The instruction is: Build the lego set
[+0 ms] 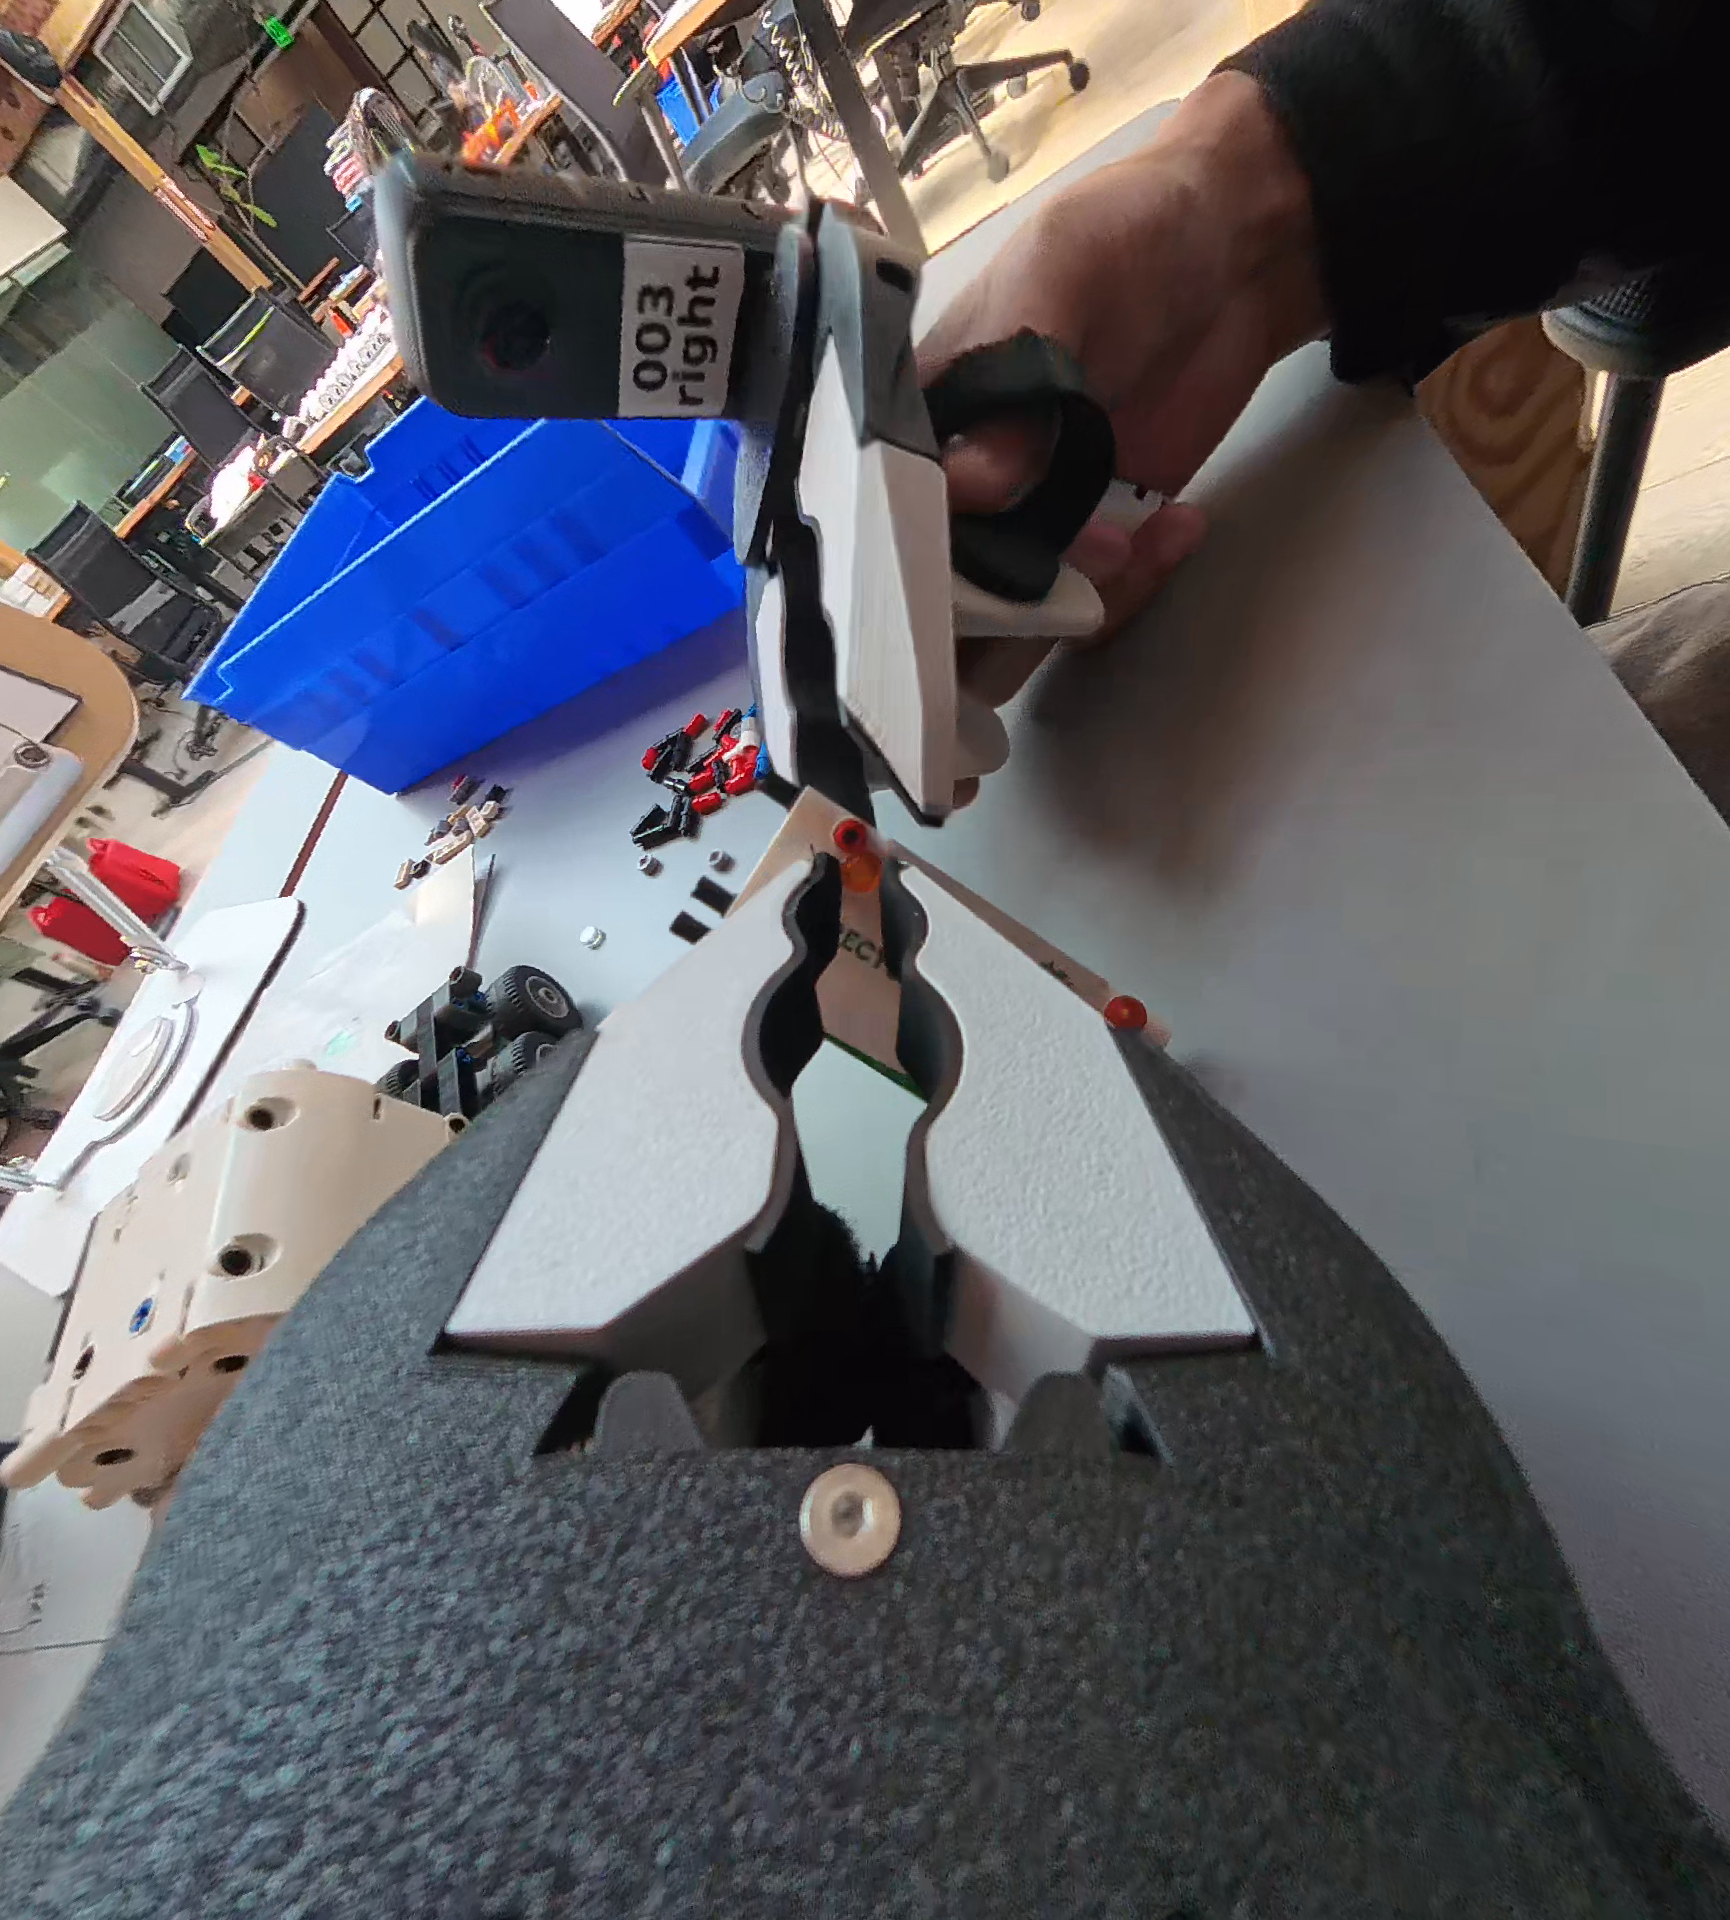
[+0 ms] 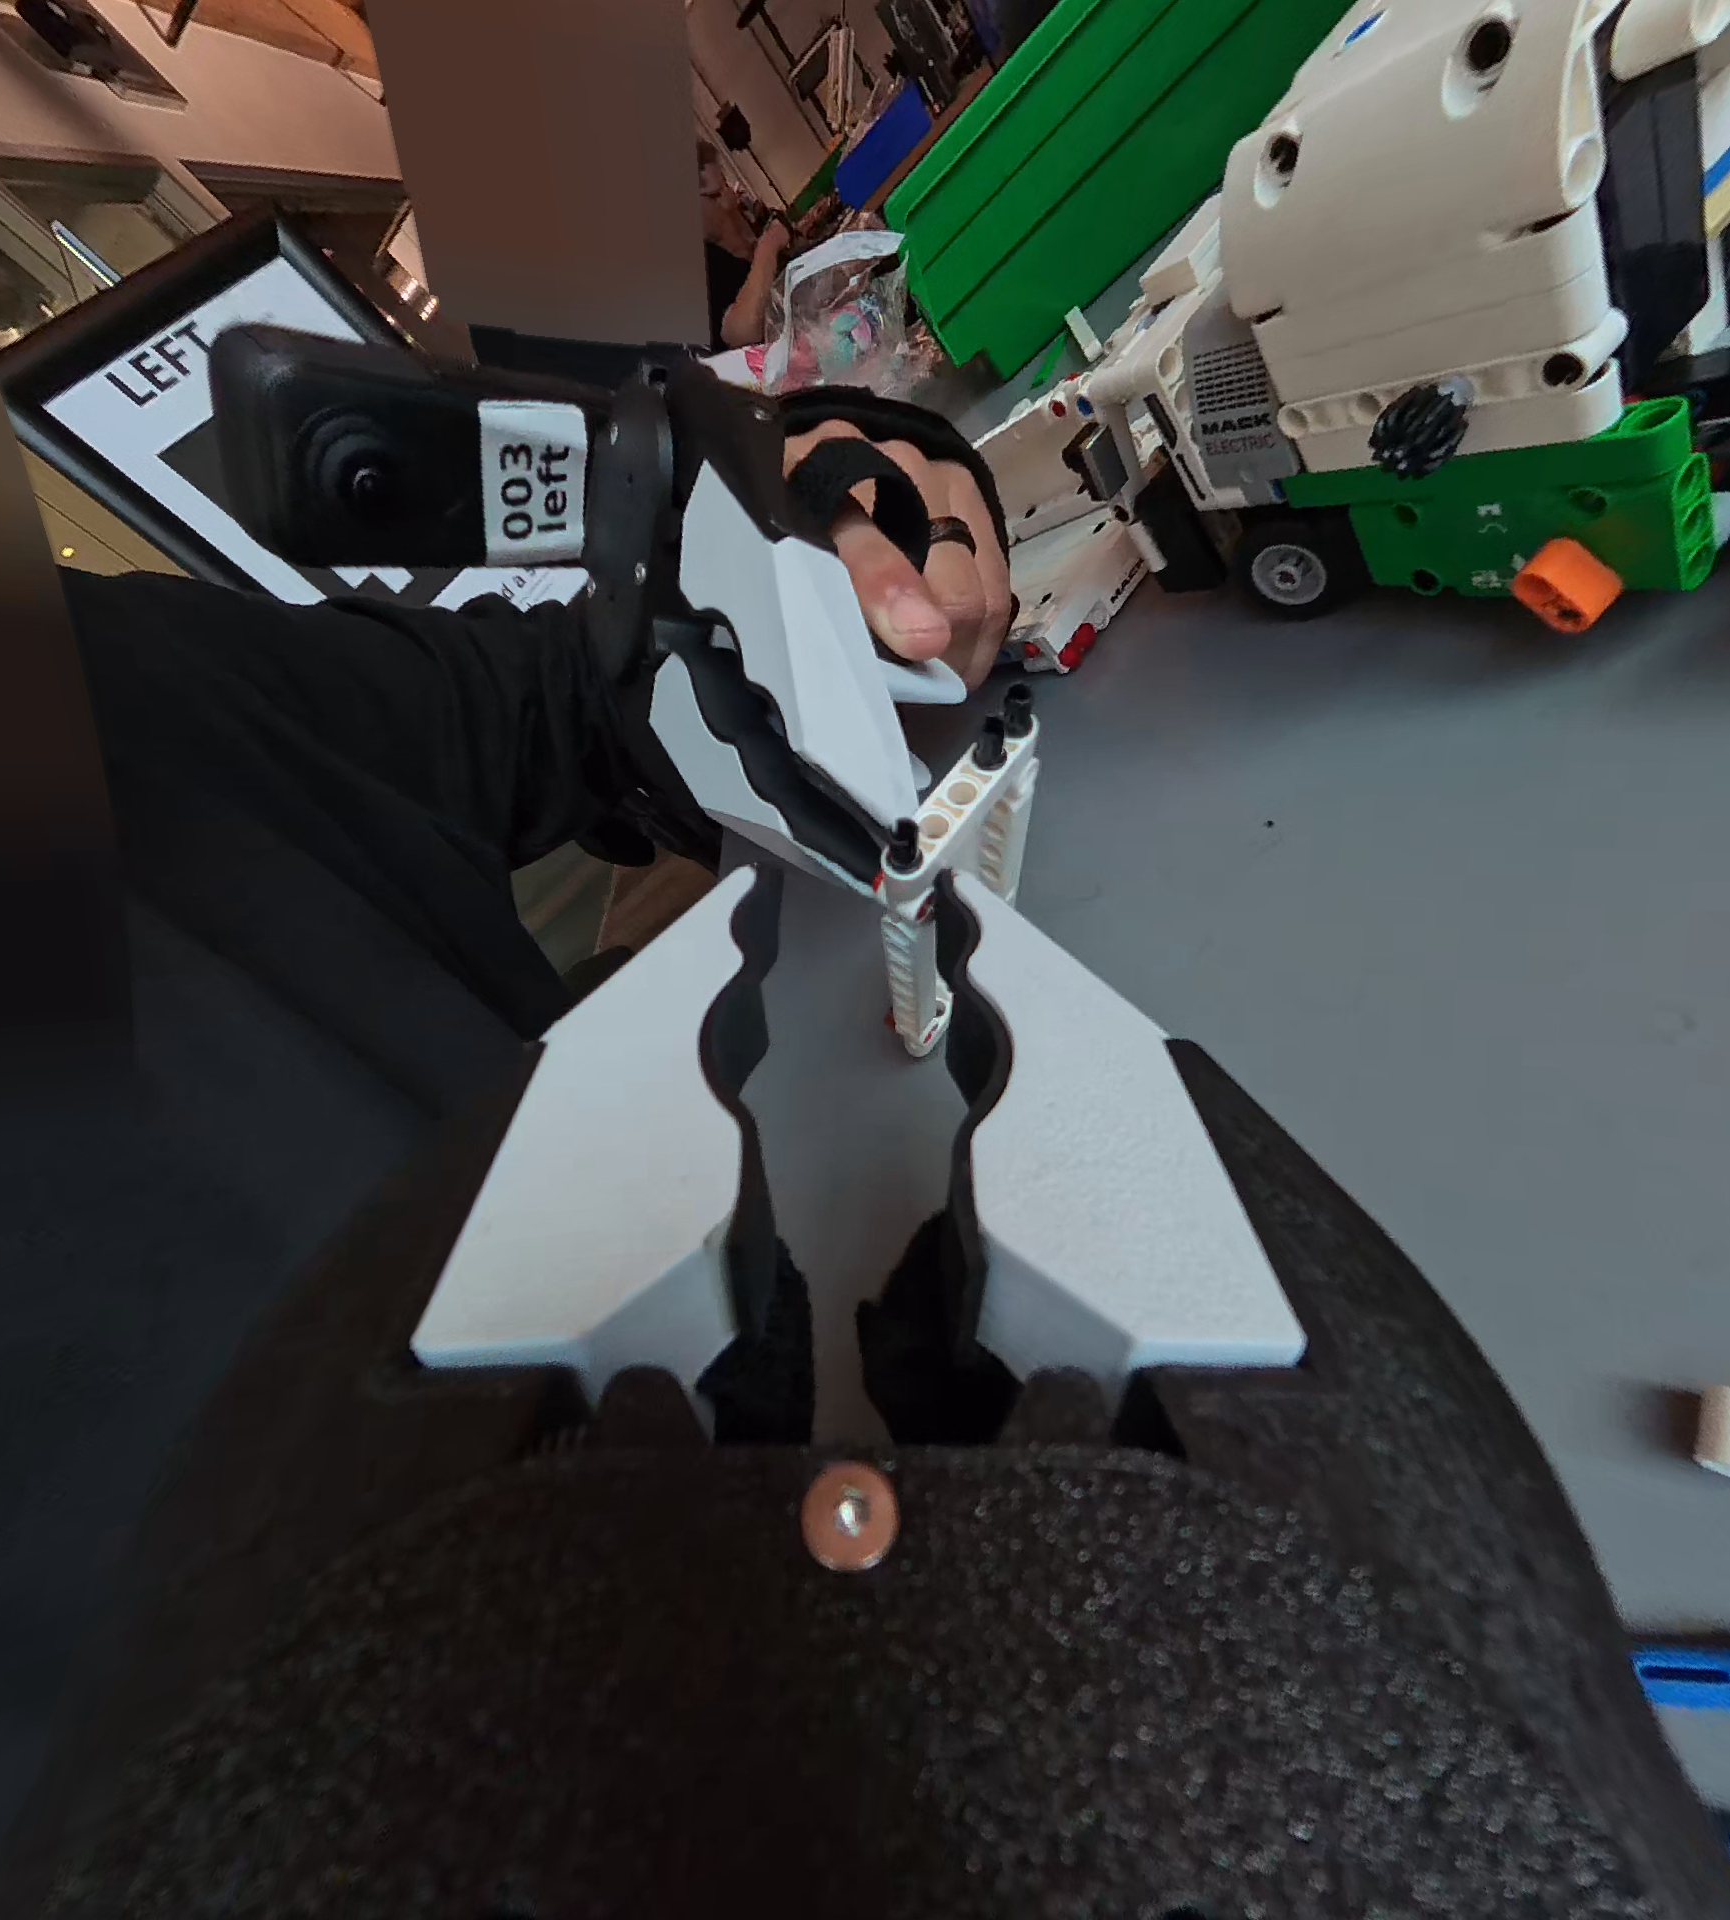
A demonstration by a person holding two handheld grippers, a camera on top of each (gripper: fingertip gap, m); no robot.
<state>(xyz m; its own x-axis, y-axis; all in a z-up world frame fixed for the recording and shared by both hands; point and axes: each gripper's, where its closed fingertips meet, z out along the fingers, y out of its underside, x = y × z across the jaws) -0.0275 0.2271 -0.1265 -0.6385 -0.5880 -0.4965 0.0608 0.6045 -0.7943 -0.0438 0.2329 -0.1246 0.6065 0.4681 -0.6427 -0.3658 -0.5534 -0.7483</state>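
Surface: grey table (image 2: 1360, 935), toy truck (image 2: 1360, 416) behind.
Left gripper (image 2: 887, 847): tilted down, clamped on white beam frame (image 2: 965, 821).
Right gripper (image 2: 856, 904): jaws parted; one pad beside the frame.

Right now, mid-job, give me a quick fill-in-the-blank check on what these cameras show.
1. The bin behind the loose pieces is ___.
2. The pins standing on the white frame are ___.
3. That frame's corner is pinched by the ___ gripper's fingers.
Missing words: blue; black; left.

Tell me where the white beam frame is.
In the right wrist view, the white beam frame stands centre, pinched at its corner by the left gripper, touching the right gripper's open right finger.
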